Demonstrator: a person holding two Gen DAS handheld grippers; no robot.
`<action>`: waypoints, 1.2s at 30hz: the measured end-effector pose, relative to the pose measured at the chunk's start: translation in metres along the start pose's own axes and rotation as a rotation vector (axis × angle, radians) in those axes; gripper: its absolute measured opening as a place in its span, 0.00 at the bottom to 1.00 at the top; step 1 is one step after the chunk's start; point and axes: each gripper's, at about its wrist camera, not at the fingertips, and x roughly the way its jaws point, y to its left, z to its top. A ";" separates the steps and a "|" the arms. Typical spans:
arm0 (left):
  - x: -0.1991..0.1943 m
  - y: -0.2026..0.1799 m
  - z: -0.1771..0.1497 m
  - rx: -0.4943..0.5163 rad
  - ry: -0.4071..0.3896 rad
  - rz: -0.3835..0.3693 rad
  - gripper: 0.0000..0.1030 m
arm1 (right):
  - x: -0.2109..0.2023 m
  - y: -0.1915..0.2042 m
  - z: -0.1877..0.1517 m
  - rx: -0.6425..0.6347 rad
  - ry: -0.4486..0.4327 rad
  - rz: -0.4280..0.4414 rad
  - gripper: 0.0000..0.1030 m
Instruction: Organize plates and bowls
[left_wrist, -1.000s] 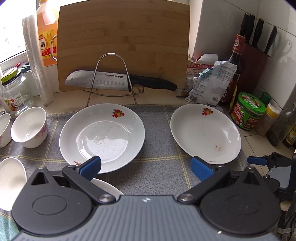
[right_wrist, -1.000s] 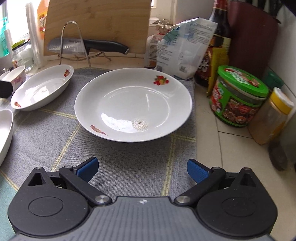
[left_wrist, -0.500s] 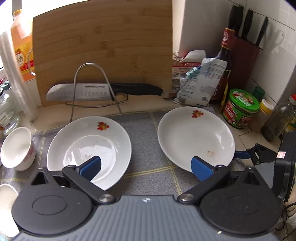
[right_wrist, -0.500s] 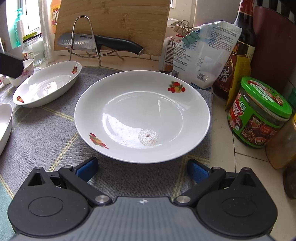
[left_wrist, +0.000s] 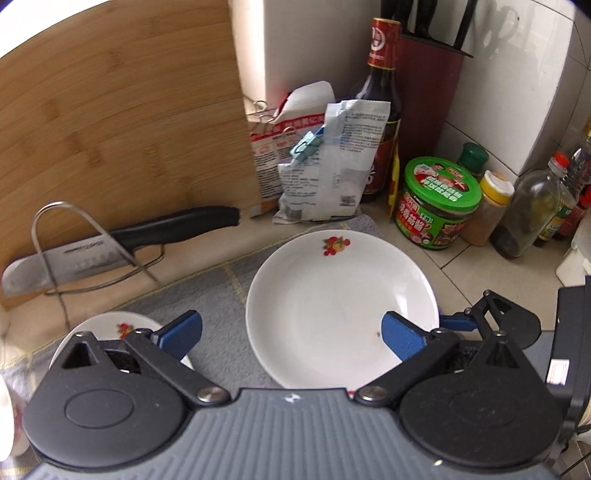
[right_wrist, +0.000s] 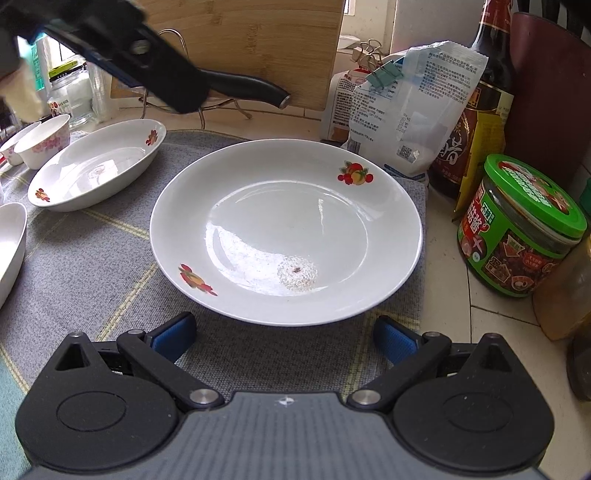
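Note:
A white plate with fruit prints (right_wrist: 284, 229) lies on the grey mat (right_wrist: 92, 266); it also shows in the left wrist view (left_wrist: 332, 302). My right gripper (right_wrist: 284, 338) is open, low, just short of the plate's near rim. My left gripper (left_wrist: 291, 332) is open and hovers above the same plate; it appears as a dark shape at the upper left of the right wrist view (right_wrist: 129, 55). A second white plate (right_wrist: 99, 166) lies to the left, also in the left wrist view (left_wrist: 110, 328). Small bowls (right_wrist: 46, 142) stand at the far left.
A knife on a wire rack (left_wrist: 122, 243) leans against a bamboo cutting board (left_wrist: 110, 129). Clipped bags (right_wrist: 406, 107), a sauce bottle (right_wrist: 476, 103), a green-lidded jar (right_wrist: 517, 229) and a knife block (left_wrist: 428, 92) crowd the right side. Another white dish edge (right_wrist: 9, 247) sits at the left.
My left gripper has swung right, from over the left plate to above the right plate. My right gripper has moved closer to that plate's near rim. Both stay open.

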 end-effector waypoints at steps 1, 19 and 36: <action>0.006 0.001 0.004 -0.003 0.008 -0.012 0.99 | 0.000 0.000 0.000 0.001 -0.003 -0.001 1.00; 0.064 0.010 0.029 -0.028 0.147 -0.072 0.99 | 0.000 -0.001 -0.001 -0.022 -0.035 0.017 1.00; 0.103 0.014 0.040 0.028 0.185 -0.134 0.96 | 0.000 -0.001 -0.002 -0.026 -0.038 0.018 1.00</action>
